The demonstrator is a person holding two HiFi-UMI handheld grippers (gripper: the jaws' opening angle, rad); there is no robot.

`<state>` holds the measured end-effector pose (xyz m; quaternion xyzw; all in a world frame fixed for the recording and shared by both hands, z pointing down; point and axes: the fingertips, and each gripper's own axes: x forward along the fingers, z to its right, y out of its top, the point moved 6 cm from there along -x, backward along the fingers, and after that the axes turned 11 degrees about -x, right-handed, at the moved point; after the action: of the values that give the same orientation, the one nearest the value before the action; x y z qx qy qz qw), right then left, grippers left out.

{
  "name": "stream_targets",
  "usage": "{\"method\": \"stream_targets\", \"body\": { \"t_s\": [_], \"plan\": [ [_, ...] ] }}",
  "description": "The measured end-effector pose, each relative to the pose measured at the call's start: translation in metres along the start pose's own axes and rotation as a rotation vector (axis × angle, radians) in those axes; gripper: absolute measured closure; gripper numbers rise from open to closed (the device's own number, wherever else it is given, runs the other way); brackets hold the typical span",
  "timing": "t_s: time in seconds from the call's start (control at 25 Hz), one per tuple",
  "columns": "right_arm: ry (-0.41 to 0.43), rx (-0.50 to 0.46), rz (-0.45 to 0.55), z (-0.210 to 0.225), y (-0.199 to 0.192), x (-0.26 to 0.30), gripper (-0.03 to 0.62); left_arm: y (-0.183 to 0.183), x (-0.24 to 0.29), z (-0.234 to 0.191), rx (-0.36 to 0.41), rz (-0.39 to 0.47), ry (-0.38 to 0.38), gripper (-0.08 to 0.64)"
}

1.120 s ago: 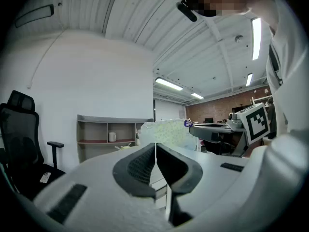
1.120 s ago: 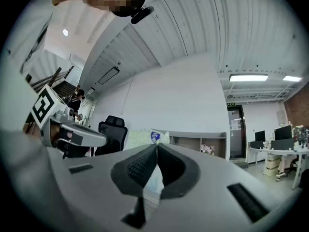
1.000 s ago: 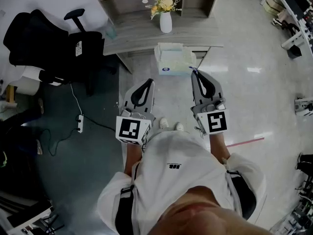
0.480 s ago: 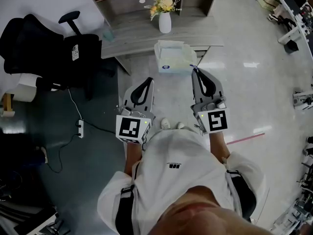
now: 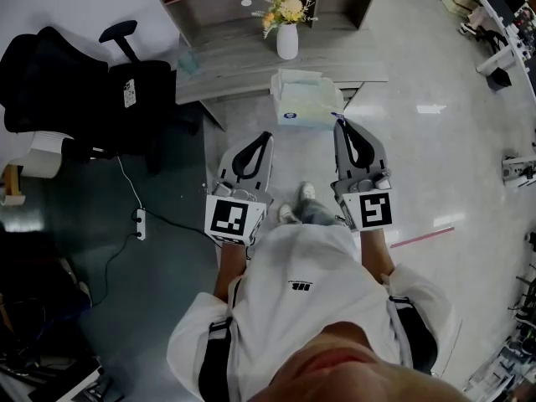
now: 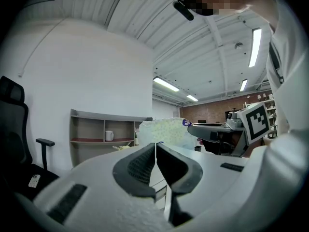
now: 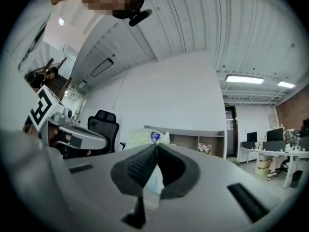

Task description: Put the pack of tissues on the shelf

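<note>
The pack of tissues (image 5: 303,99), pale green with a blue label, hangs in front of me above the floor, just short of the low shelf unit (image 5: 243,57). My right gripper (image 5: 338,121) is shut on the pack's near right corner; in the right gripper view its jaws (image 7: 157,145) pinch the wrapper, and the pack (image 7: 142,137) shows beyond them. My left gripper (image 5: 267,135) is shut and holds nothing, level with the right one and apart from the pack. In the left gripper view the pack (image 6: 166,131) sits right of the shut jaws (image 6: 155,144).
A white vase of flowers (image 5: 286,36) stands on the shelf unit's top, just behind the pack. A black office chair (image 5: 84,82) is at the left, with a power strip (image 5: 140,223) and cable on the floor. Open cubbies with a mug (image 6: 109,136) show in the shelf.
Both grippers and the pack have shifted slightly to the right and forward. A leg and shoe now show between the grippers. Both grippers stay shut.
</note>
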<state>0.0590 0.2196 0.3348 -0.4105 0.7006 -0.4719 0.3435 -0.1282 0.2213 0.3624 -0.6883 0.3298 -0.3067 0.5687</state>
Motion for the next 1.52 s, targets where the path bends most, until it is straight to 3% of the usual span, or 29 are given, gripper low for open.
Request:
{"method": "stream_targets", "body": {
  "t_s": [0.8, 1.52],
  "plan": [
    [0.028, -0.018, 0.017, 0.048, -0.032, 0.074, 0.565, 0.007, 0.079, -0.042, 0.001, -0.012, 0.044, 0.528],
    [0.082, 0.021, 0.044, 0.096, -0.052, 0.137, 0.565, 0.017, 0.152, -0.065, 0.02, -0.023, 0.1, 0.528]
  ]
}}
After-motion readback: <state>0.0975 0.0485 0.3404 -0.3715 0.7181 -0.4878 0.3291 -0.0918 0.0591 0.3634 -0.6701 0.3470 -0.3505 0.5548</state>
